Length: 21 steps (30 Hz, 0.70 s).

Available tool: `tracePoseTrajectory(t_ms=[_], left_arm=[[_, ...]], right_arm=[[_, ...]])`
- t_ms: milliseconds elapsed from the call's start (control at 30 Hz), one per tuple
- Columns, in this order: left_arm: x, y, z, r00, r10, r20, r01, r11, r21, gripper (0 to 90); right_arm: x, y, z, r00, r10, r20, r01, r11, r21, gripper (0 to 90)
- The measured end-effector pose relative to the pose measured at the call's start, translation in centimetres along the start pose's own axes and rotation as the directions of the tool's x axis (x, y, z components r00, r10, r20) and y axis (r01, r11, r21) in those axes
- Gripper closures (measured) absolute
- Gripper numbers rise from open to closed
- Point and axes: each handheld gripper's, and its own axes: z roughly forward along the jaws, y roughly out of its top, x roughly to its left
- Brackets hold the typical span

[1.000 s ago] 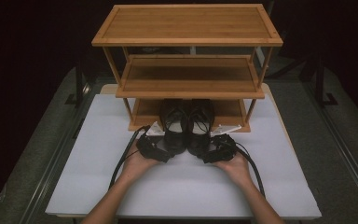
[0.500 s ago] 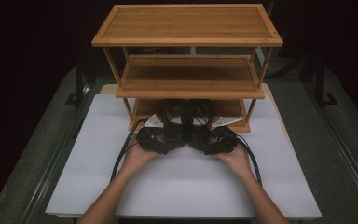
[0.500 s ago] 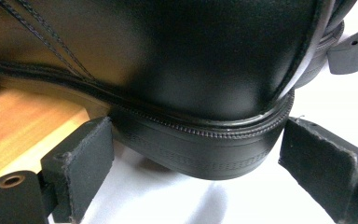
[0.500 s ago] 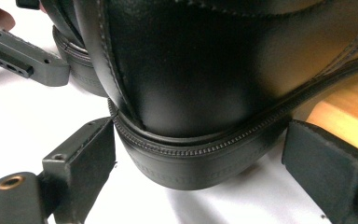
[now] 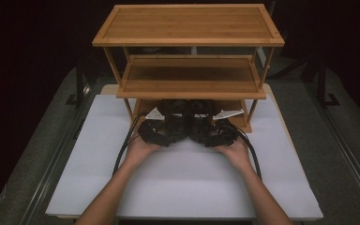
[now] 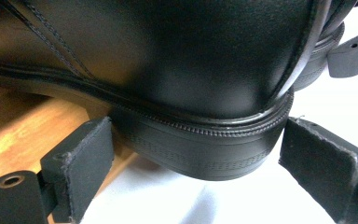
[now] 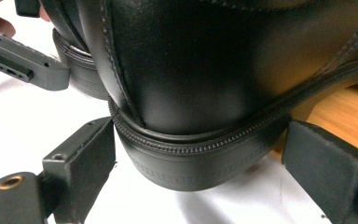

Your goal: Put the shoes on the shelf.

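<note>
both claws spread wide around smooth black leather shoes' [image 6: 177, 70] ribbed heels.

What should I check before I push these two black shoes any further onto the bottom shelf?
1. Left gripper straddling the left shoe's heel: ok; jaws open, gaps beside the heel.
2. Right gripper around the right shoe's heel: ok; also open, not clamped.
3. Shoes side by side, toes under the middle shelf: ok.
4. Heels onto the bottom shelf: not ok; they overhang the white mat.
5. Space behind the toes: cannot tell.
</note>
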Motion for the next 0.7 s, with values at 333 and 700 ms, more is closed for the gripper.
tracePoseTrajectory(t_ms=[333, 700], left_arm=[[1.0, 0.3, 0.9, 0.9999, -0.004, -0.010, 0.004, 1.0000, 0.006, 8.9], [2.1, 1.1, 1.8, 0.9996, -0.022, -0.016, 0.022, 0.9996, 0.018, 9.0]], right_arm=[[-0.6, 0.6, 0.8, 0.9999, 0.002, 0.011, -0.002, 1.000, 0.007, 9.8], [-1.6, 1.5, 1.5, 0.9993, 0.000, 0.038, 0.000, 1.000, 0.011, 9.7]])
